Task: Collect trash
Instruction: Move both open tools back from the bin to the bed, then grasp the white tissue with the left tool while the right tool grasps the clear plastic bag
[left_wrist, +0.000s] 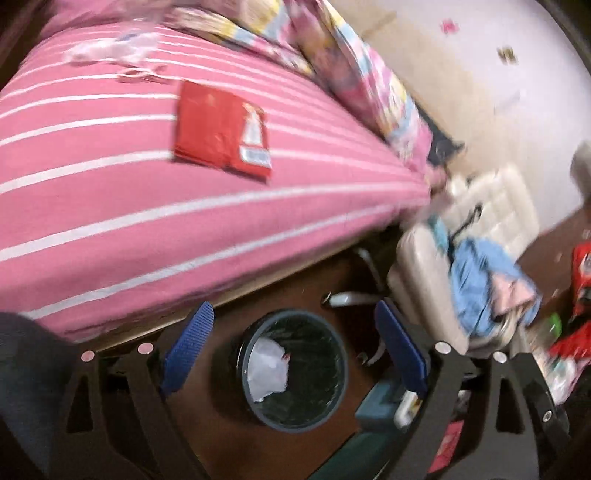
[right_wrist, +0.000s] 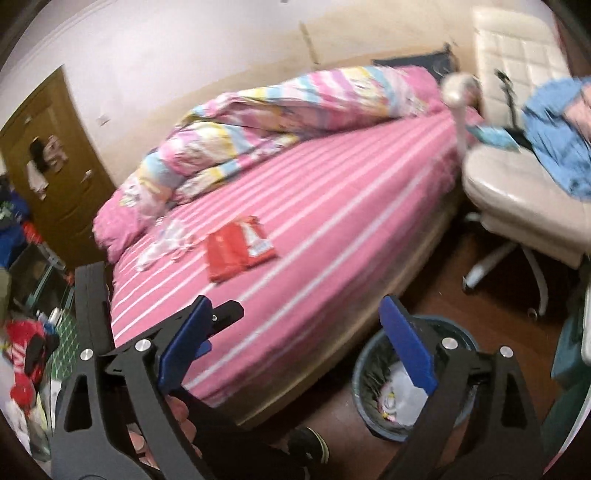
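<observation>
Looking at: my two claws, both up above the floor by the bed (right_wrist: 332, 206)
Left claw (left_wrist: 291, 347): let go, blue pads wide apart, nothing between them; I see the bin (left_wrist: 295, 373) through the gap
Right claw (right_wrist: 295, 354): let go too, pads wide, holding nothing
Red packet (left_wrist: 221, 129): lies flat on the pink striped sheet, near the middle of the bed
Which way it points: in the right view its long side runs across the stripes, white picture end toward the chair (right_wrist: 524, 184)
Clear wrapper (right_wrist: 162, 247): just beside the packet, on the side away from the chair; crumpled, so I cannot tell its long side
Bin: on the brown floor close to the bed's edge, with white trash inside
Hard to see: both pictures are blurry; the print on the packet cannot be read
Hidden: the right claw's pad covers part of the bin's rim
Cut off: the chair and its blue clothes (left_wrist: 476, 284) run off the edge in the right view
</observation>
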